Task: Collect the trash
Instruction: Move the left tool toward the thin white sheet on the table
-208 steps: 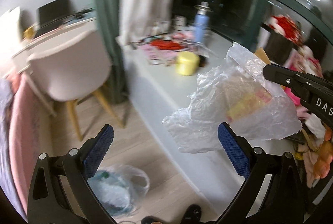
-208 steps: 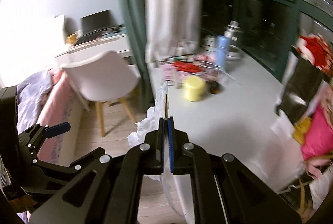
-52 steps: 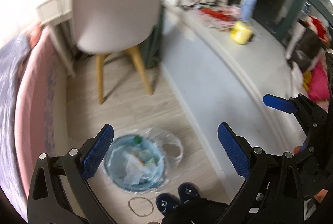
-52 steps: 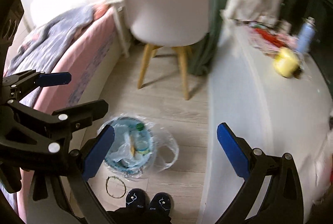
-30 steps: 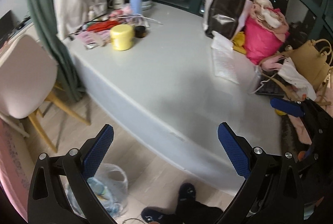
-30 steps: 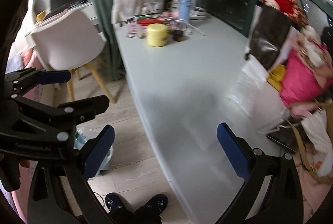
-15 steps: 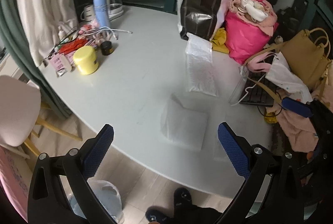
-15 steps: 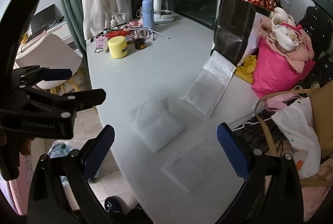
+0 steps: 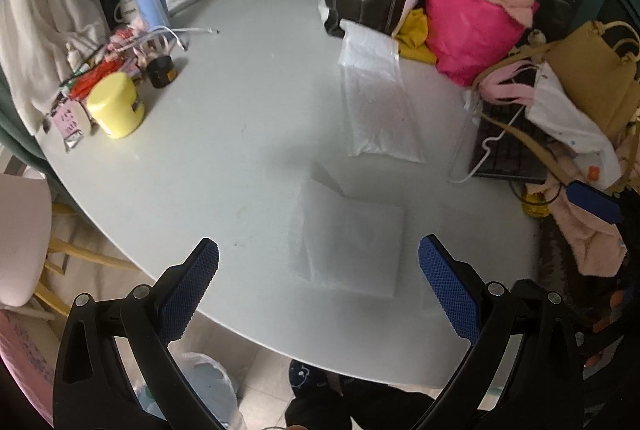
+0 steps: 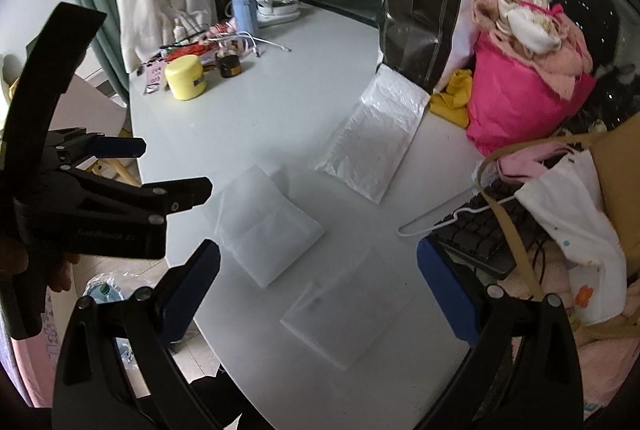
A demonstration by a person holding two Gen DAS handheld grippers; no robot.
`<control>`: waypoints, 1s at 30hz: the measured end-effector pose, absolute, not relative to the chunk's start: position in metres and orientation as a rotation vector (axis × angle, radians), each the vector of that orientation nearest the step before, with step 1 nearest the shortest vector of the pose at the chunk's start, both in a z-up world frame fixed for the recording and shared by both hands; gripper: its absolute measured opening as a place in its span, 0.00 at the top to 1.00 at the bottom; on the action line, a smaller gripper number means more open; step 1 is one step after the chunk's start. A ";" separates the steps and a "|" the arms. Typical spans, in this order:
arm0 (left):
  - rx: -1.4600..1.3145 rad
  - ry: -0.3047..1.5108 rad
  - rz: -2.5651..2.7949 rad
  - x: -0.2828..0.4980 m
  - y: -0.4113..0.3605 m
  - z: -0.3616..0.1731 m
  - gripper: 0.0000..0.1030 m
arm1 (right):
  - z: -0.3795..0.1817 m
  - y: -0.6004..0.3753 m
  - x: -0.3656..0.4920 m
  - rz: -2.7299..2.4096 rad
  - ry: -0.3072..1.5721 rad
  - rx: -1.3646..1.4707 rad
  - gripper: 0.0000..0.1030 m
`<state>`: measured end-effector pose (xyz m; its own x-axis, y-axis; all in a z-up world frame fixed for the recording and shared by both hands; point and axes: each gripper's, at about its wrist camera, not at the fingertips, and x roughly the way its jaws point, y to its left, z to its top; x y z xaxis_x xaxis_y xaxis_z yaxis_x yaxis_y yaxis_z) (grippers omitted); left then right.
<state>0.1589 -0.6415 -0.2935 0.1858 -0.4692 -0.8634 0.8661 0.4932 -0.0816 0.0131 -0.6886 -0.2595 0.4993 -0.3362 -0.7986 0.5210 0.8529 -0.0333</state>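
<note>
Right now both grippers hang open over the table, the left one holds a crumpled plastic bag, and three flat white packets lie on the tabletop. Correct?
Not quite. The left gripper holds nothing: the left wrist view shows its jaws wide apart with only the table between them. The right gripper is open too, and the three flat white packets do lie on the tabletop.

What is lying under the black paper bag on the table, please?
The top end of a white bubble mailer is tucked under the black paper bag; the rest lies flat on the table. A yellow cloth shows beside the bag's base. Anything further under the bag is hidden.
</note>
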 end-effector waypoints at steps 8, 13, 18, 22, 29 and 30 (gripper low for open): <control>0.563 1.031 -1.060 0.178 -0.660 -0.338 0.06 | -0.288 -0.694 0.027 -0.581 0.949 0.261 0.07; 0.597 1.056 -1.098 0.183 -0.671 -0.362 0.06 | -0.305 -0.697 0.030 -0.603 0.958 0.276 0.07; 0.618 1.084 -1.123 0.188 -0.678 -0.383 0.06 | -0.319 -0.698 0.036 -0.617 0.972 0.284 0.07; 0.632 1.096 -1.138 0.190 -0.682 -0.393 0.06 | -0.326 -0.699 0.038 -0.629 0.983 0.285 0.07; 0.618 1.112 -1.176 0.190 -0.691 -0.402 0.06 | -0.337 -0.703 0.040 -0.643 0.999 0.302 0.07; 0.616 1.118 -1.180 0.190 -0.691 -0.403 0.06 | -0.339 -0.704 0.040 -0.644 1.001 0.302 0.07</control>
